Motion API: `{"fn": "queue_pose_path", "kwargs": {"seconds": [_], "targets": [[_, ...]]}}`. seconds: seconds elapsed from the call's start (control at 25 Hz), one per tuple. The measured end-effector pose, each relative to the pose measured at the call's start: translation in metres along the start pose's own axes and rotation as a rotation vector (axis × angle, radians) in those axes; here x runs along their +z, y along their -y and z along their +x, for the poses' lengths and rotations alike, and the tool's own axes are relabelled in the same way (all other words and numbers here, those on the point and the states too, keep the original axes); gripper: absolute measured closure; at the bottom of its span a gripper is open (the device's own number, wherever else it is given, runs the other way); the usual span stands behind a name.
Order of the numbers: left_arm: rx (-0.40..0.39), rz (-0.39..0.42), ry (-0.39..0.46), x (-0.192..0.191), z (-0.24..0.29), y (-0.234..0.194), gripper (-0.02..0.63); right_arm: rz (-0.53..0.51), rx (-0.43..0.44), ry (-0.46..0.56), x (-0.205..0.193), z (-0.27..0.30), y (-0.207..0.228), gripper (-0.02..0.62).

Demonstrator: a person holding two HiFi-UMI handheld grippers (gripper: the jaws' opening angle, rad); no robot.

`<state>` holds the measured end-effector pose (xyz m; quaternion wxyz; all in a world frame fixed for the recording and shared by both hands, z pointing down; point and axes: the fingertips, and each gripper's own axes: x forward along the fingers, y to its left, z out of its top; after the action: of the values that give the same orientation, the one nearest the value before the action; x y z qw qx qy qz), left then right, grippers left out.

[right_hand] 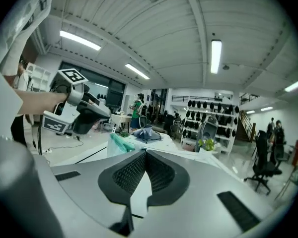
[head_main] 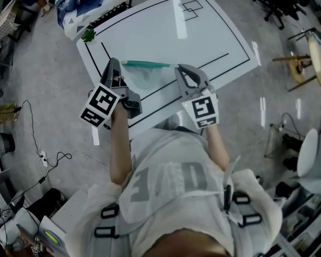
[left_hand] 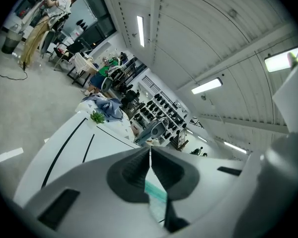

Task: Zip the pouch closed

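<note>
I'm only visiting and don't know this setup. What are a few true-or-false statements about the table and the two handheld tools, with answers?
1. The jaws of the left gripper and the right gripper are together. True.
2. The pouch has a red zip strip. False: it is green.
3. In the head view, the pouch sits between the two grippers. True.
4. The table is black with white lines. False: it is white with black lines.
</note>
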<state>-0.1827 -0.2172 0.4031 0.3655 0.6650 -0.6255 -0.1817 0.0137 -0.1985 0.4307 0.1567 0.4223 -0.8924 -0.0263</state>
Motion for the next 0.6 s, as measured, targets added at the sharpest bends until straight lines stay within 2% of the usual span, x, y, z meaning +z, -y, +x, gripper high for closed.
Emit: {"fn": "queue_pose_path", "kwargs": {"seconds": [0.12,0.36,0.48,0.6], "targets": [[-0.001,0.002,0.019,0.005,-0.001,0.0,0.595,0.111,-0.025,-0.064,-0.032,0.009,0.009,0.588],[-0.003,-0.002,0.034,0.01,-0.006,0.0,0.595,0.164,-0.089,-0.209,-0.082,0.017,0.026,0.587],[-0.013,-0.001,0.031,0.009,-0.007,0.002,0.595,0.223,-0.129,-0.315,-0.127,0.018,0.035,0.586],[-0.018,0.017,0.03,0.009,-0.007,0.006,0.595,0.304,-0.15,-0.388,-0.154,0.016,0.035,0.586]]}}
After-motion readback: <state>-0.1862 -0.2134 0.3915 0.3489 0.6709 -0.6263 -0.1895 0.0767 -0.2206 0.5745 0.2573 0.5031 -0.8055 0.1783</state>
